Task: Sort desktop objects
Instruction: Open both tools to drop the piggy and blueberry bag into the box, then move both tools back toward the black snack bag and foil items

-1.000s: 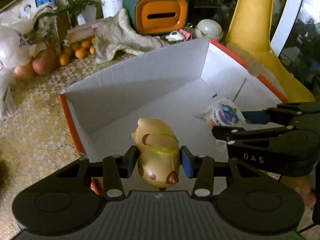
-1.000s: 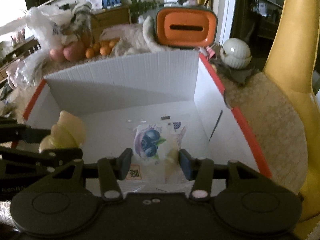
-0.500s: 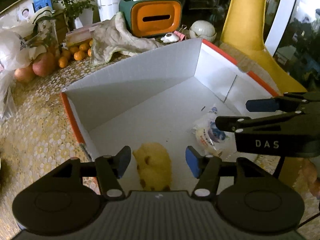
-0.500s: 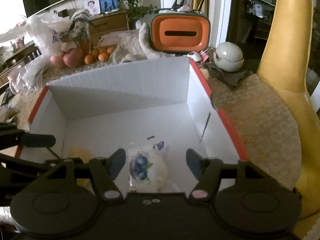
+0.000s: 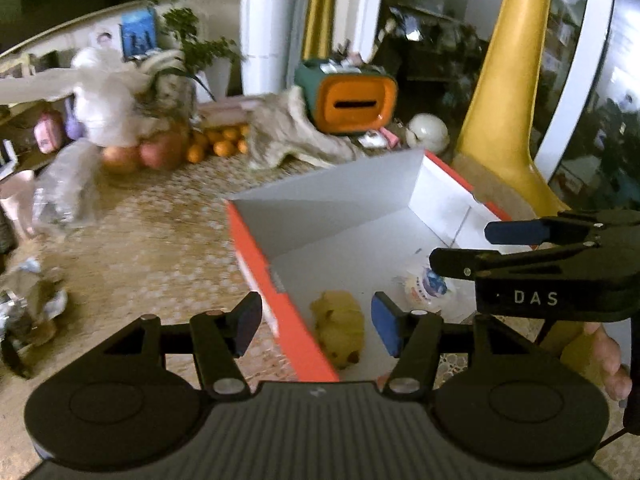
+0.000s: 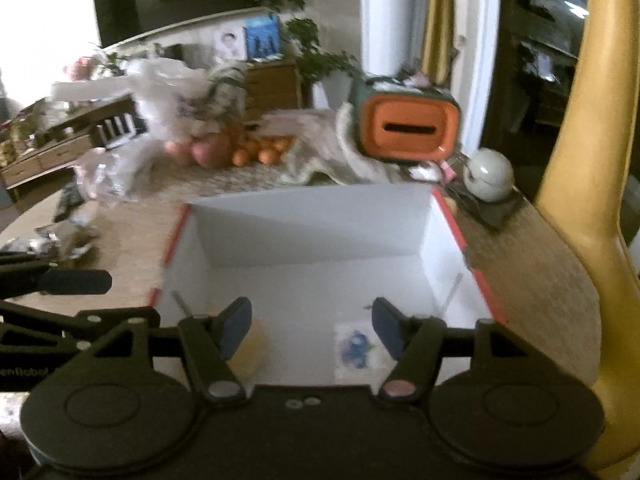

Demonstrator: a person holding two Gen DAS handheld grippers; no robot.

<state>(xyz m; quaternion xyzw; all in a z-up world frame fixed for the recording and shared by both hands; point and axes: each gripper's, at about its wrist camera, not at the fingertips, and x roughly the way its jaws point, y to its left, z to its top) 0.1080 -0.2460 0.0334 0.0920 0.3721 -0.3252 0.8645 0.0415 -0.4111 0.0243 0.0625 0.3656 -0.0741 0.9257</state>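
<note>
A white cardboard box with an orange rim (image 5: 256, 256) (image 6: 452, 216) stands on the table. Inside it lie a yellow hamster toy (image 5: 340, 328) (image 6: 254, 344) near the left wall and a clear packet with a blueberry print (image 5: 426, 286) (image 6: 356, 350). My left gripper (image 5: 316, 326) is open and empty, raised above the box's left rim. My right gripper (image 6: 312, 328) is open and empty, raised above the box's near side; it also shows in the left wrist view (image 5: 520, 248).
At the back stand an orange and green tissue box (image 5: 352, 100) (image 6: 404, 128), a crumpled cloth (image 5: 292, 140), oranges and apples (image 5: 216, 146) (image 6: 256, 152), plastic bags (image 5: 68, 184) and a white round pot (image 6: 490, 174). Wrappers (image 5: 28, 304) lie at left. A yellow chair (image 5: 500, 120) rises at right.
Both grippers opened and let the hamster toy and the blueberry packet fall into the box. Both have since lifted and pulled back; the left one swung to the left.
</note>
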